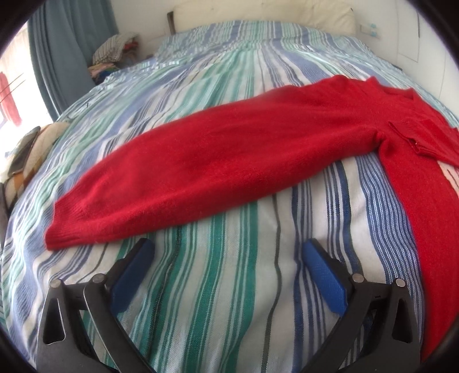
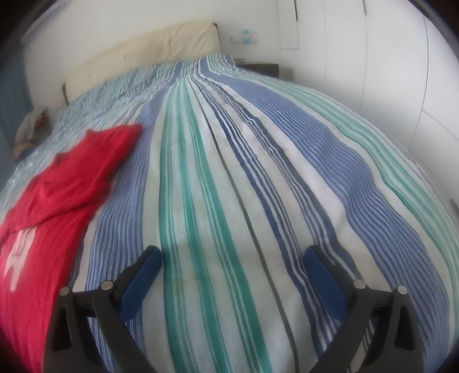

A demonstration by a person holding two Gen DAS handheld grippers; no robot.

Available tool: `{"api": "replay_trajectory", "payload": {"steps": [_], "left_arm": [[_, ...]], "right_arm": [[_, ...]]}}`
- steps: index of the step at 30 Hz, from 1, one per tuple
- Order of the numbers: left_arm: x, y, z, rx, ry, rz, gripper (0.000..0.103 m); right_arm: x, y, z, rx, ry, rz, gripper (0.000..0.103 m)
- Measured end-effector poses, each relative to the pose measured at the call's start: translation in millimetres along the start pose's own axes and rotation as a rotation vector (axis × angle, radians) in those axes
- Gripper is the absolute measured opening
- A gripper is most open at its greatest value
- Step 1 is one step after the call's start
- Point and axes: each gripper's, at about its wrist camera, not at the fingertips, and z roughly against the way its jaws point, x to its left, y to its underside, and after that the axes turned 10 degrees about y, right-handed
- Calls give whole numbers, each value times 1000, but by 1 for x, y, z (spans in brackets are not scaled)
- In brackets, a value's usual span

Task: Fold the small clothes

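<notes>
- Lying flat on the striped bedspread (image 1: 229,287), red sweater (image 1: 229,160) spans mid-frame, sleeve stretched toward lower left, likely spread for folding.
- Left gripper (image 1: 229,255) spread wide, empty, just short of the cuff (image 1: 74,226), seemingly lined up for a pinch.
- Right gripper (image 2: 232,258) spread, empty over bare bedspread; sweater at left edge.

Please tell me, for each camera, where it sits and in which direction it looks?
Left wrist: on the left tongs, looking down along the open fingers at the red sweater sleeve on the striped bedspread.
Right wrist: on the right tongs, open over bare bedspread; sweater at left.
Shared: sweater, bedspread, cream headboard.
</notes>
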Motion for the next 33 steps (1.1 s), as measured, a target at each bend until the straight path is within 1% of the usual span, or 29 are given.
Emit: {"api": "replay_trajectory", "payload": {"steps": [33], "left_arm": [[0, 0, 0, 0, -1, 0, 103]], "right_arm": [[3, -1, -2, 2, 2, 2, 99]]}}
